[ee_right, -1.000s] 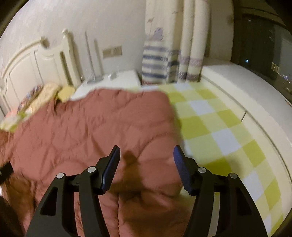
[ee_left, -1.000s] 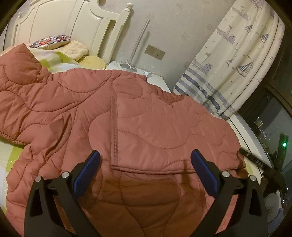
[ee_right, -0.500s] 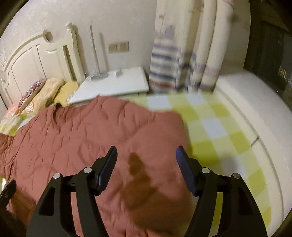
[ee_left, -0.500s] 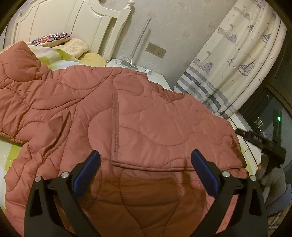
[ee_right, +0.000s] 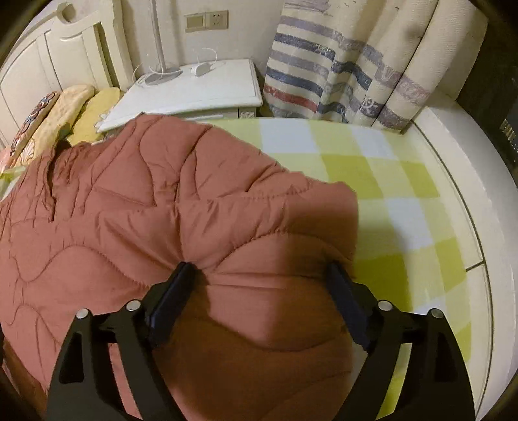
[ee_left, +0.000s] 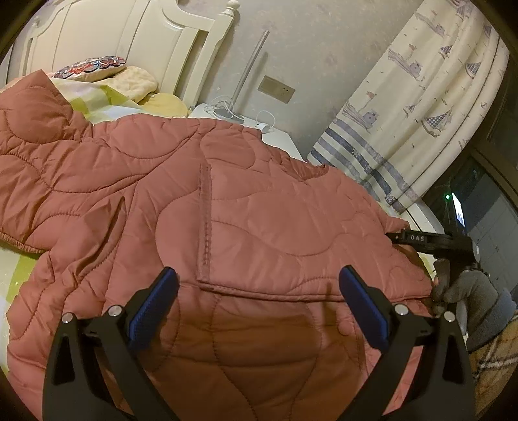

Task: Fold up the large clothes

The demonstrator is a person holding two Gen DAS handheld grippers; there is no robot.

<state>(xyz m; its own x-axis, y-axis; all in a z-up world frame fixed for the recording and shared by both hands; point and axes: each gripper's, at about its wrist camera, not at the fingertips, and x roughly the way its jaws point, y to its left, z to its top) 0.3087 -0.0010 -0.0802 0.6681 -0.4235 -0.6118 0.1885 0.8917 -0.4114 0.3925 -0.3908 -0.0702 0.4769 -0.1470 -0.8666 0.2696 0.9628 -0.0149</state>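
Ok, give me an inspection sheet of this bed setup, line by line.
Surface: checked yellow-and-white bedsheet, partly bare.
Job's things: quilted rust-red jacket spread out, one flap folded over.
Clutter: pillows by the headboard.
Grippers: left gripper open above the jacket; right gripper open, jaws have just been opening, astride the jacket's edge.
Cables: white cord and charger on the nightstand.
Surroundings: sailboat curtain, wall socket.

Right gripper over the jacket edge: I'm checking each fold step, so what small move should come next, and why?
Probably close the right gripper. Its jaws have just been opening and now straddle a bulge of the quilted jacket near its edge by the checked sheet, not yet pinching it.
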